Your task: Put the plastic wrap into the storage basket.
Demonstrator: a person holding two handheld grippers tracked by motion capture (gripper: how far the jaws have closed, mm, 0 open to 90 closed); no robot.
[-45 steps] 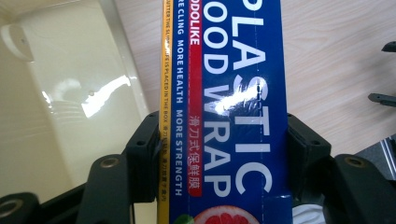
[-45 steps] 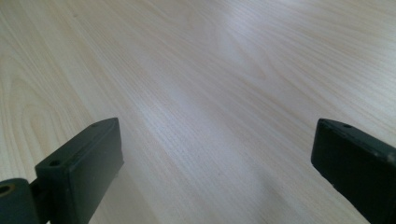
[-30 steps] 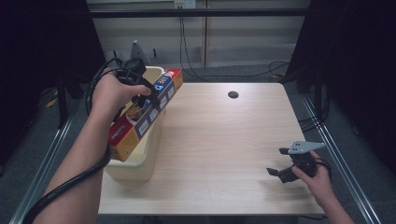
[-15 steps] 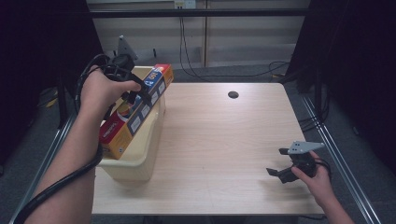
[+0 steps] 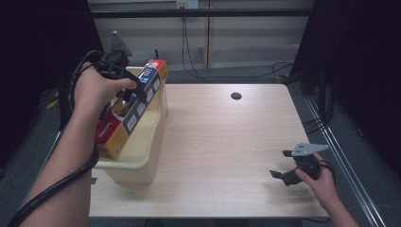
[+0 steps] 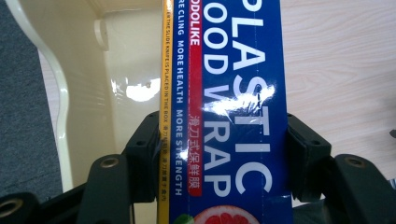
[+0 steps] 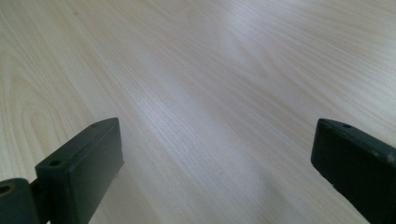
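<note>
Your left claw, clamped on the plastic wrap box, has lifted it slightly above the beige bin; your right claw rests open, right of the bin.

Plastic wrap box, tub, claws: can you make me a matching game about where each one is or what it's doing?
Things:
1. plastic wrap box
2. cream tub
3. right claw
4. dark round hole

States:
A. open, holding nothing
B. in the tabletop near the far edge
C. gripped by the left claw, tilted over the tub
D. standing at the table's left edge

Pairs: 1-C, 2-D, 3-A, 4-B
</note>
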